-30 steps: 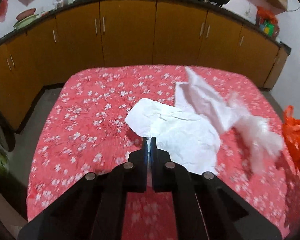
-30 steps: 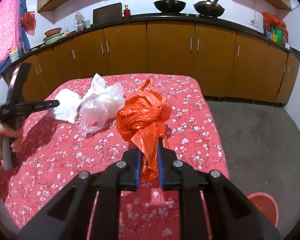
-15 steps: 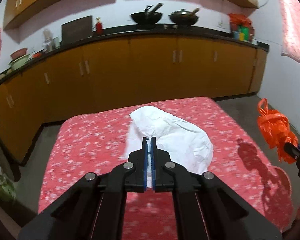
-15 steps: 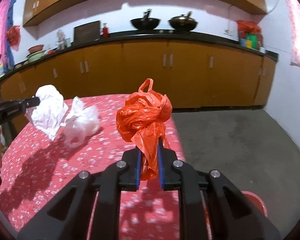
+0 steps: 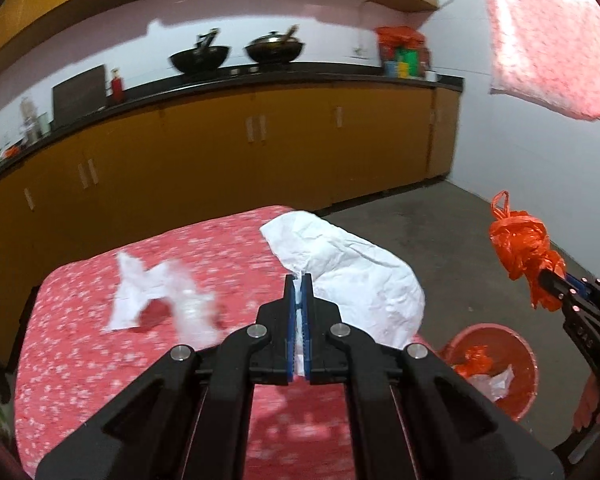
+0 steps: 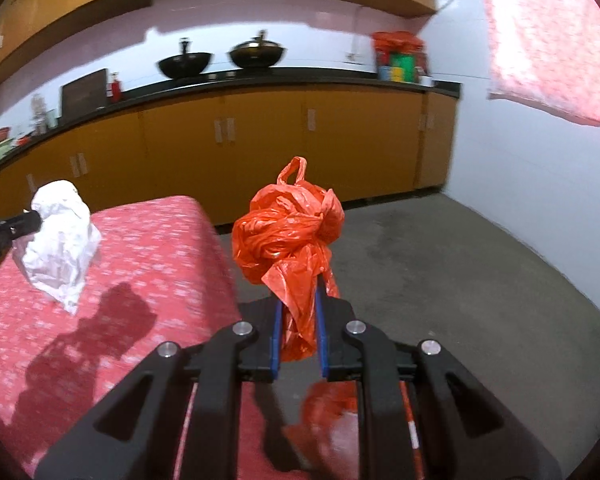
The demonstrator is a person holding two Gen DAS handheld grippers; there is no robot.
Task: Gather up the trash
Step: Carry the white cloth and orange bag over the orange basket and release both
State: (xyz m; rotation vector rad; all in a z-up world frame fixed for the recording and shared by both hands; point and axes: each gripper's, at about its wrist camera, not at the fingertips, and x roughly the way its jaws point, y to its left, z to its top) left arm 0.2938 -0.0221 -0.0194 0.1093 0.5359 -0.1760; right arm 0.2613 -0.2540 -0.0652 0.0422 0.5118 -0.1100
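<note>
evidently both hands carried trash toward the round red plastic bucket (image 5: 516,396) on the floor: the left gripper (image 5: 298,284), jaws pinched tight, held a crumpled white paper sheet (image 5: 352,276) above the red floral cloth (image 5: 80,344), while the right gripper (image 6: 298,312), jaws narrow, clamped a knotted orange plastic bag (image 6: 288,232) clear of the table.

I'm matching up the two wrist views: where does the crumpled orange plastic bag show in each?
Left wrist view: crumpled orange plastic bag at the right edge, held in the right gripper, above the orange bucket.
Right wrist view: centre, clamped between the gripper's blue pads.
Shared landmark: two black woks on the counter.
</note>
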